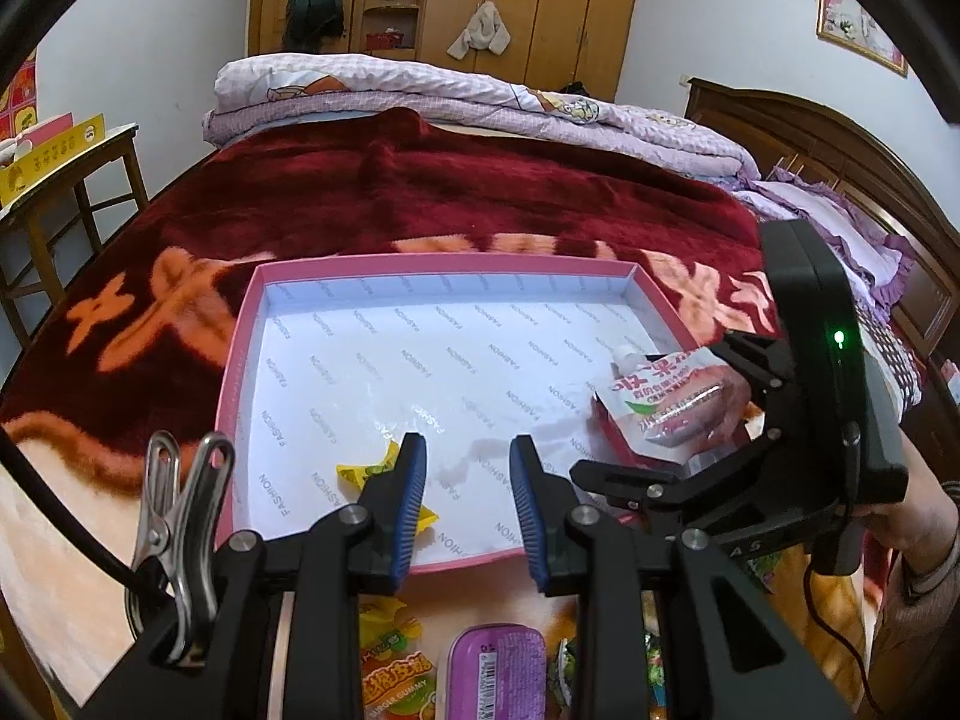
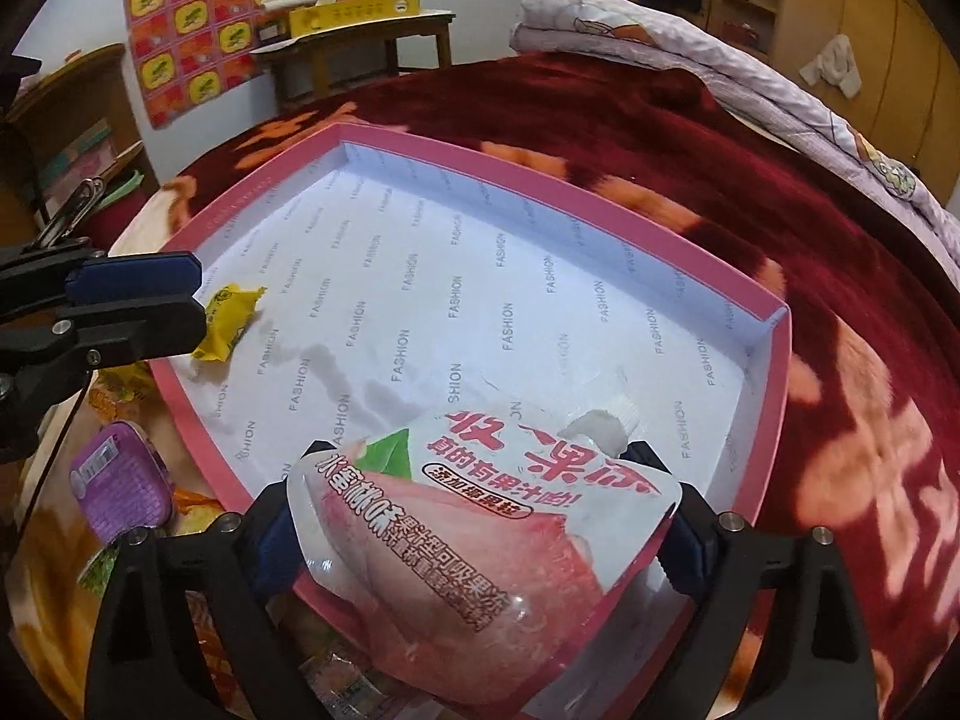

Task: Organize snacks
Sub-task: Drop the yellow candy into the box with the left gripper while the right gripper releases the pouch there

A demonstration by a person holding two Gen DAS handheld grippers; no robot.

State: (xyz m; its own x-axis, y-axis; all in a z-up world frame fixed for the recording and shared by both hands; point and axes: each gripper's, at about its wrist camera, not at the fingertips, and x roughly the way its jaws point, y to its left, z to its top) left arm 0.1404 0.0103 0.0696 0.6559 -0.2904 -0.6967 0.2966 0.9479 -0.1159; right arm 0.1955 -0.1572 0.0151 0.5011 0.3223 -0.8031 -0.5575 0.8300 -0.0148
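Right gripper (image 2: 480,531) clamping jelly pouch (image 2: 474,534), seemingly over pink box (image 2: 774,360).

A bed (image 1: 420,192) under a dark red blanket carries everything. On it sit a shallow pink box (image 1: 240,348), a purple tin (image 1: 497,669), loose snack packets (image 1: 393,678) and folded lilac quilts (image 1: 480,108).

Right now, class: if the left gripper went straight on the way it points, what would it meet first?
Probably the white lining of the pink box: the left gripper is open, and the yellow candy lies just left of that line.
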